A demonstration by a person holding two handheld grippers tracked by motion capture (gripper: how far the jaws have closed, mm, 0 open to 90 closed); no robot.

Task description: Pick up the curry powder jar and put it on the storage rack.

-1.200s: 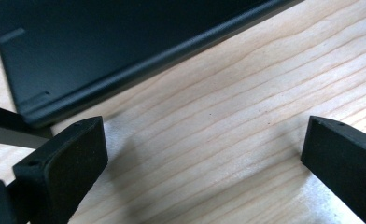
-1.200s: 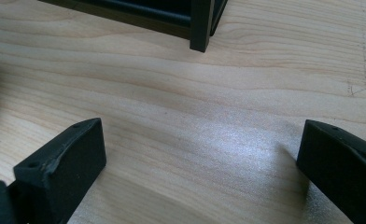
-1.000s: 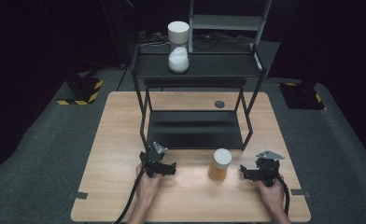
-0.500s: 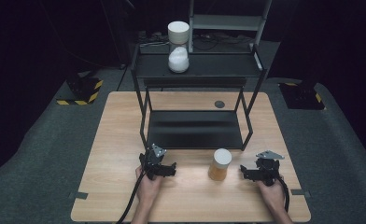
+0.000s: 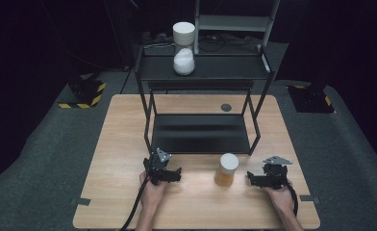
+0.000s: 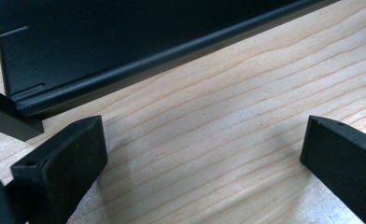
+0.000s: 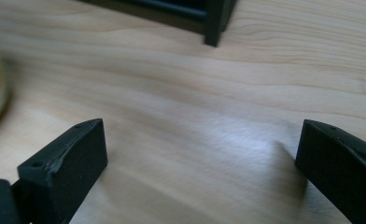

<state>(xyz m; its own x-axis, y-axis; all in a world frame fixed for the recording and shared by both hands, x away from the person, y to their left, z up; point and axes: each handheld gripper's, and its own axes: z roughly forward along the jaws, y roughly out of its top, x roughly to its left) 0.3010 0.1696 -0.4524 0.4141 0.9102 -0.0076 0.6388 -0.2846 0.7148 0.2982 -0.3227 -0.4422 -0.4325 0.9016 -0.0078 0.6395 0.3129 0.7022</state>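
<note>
Jar [image 5: 226, 169] with a white lid and amber contents stands upright on your wooden surface [image 5: 119, 144], in front of the black rack [image 5: 201, 130], between your two tools. Your left hand-held gripper [image 5: 173, 174] rests spread, holding nothing; your right hand-held gripper [image 5: 252, 179] is likewise spread, near the jar.

left hand-held gripper [image 5: 177, 174]: black, grey three-cornered plate, black cable | right hand-held gripper [image 5: 250, 178]: same

Pale wood-grain tabletop [image 5: 119, 159]; matte black metal shelf rack [image 5: 201, 132]; amber jar with cream lid [image 5: 226, 169]; white-capped clear jar of white powder [image 5: 183, 48]; black grippers, left [image 5: 169, 174] and right [image 5: 256, 179]; yellow-and-black striped floor block [image 5: 83, 94].
</note>
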